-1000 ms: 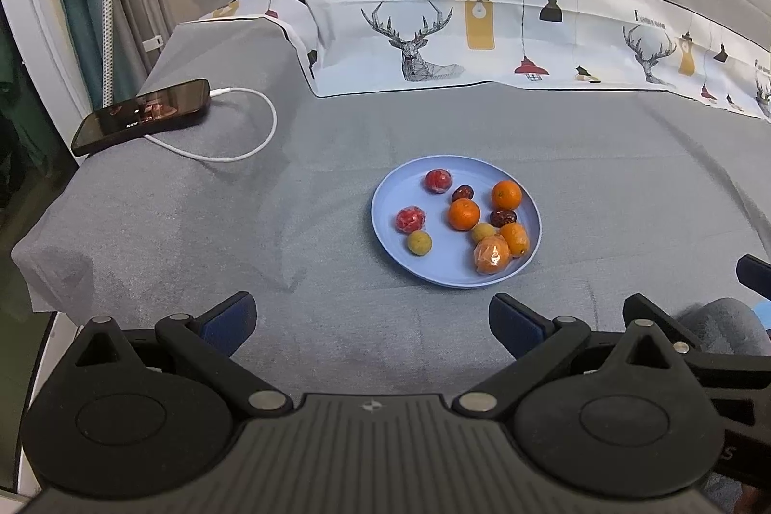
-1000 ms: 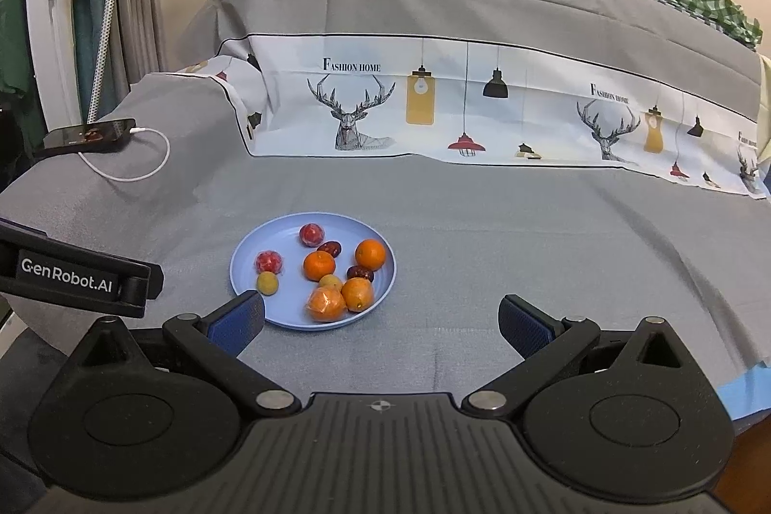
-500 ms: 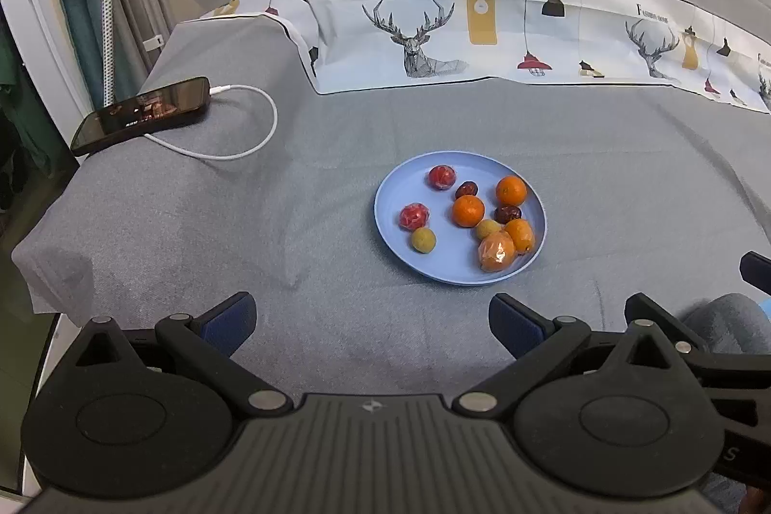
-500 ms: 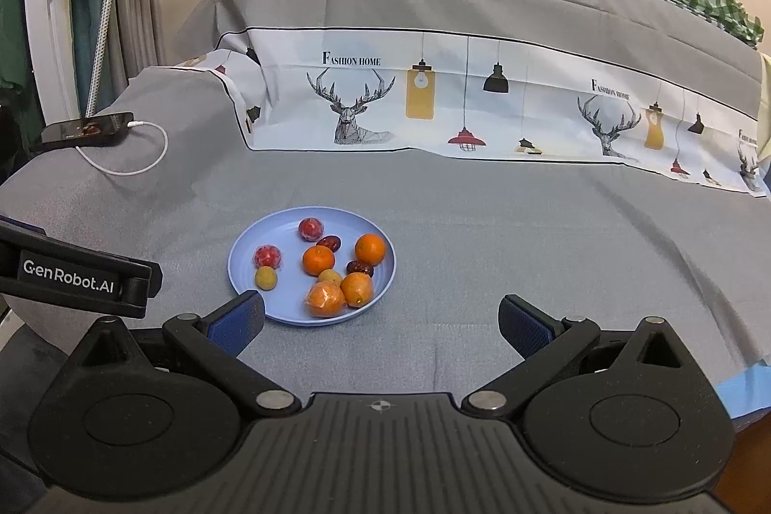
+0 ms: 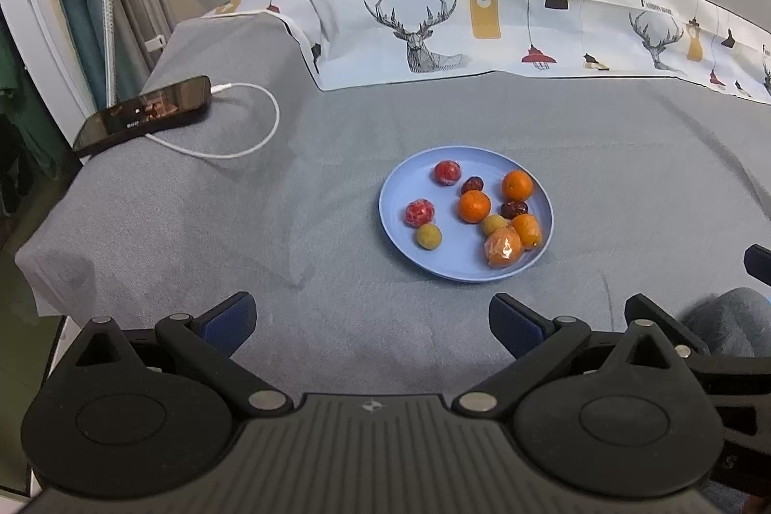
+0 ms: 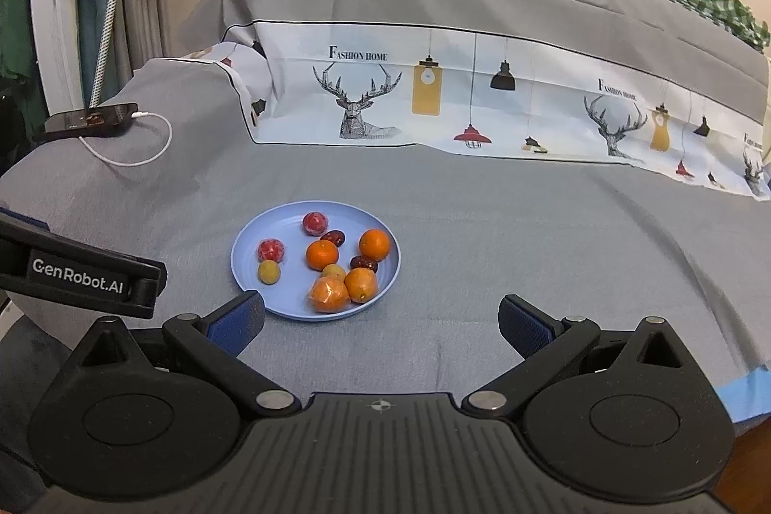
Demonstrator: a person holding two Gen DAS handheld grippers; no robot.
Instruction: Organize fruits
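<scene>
In the left wrist view the blue plate (image 5: 466, 268) sits at centre frame on the grey sheet (image 5: 626, 157), and every fruit in sight lies on it: two red ones toward its left, oranges (image 5: 474, 206) and two dark dates toward its right, a wrapped orange (image 5: 502, 246) at the near rim. None lies loose on the cloth, so the gathering may be finished, or sorting by kind may remain. The left gripper (image 5: 371, 316) hovers low at the bottom edge, jaws wide and empty. In the right wrist view the plate (image 6: 250, 244) lies left of centre, and the right gripper (image 6: 380, 319) is also spread wide, holding nothing, aimed just right of it.
</scene>
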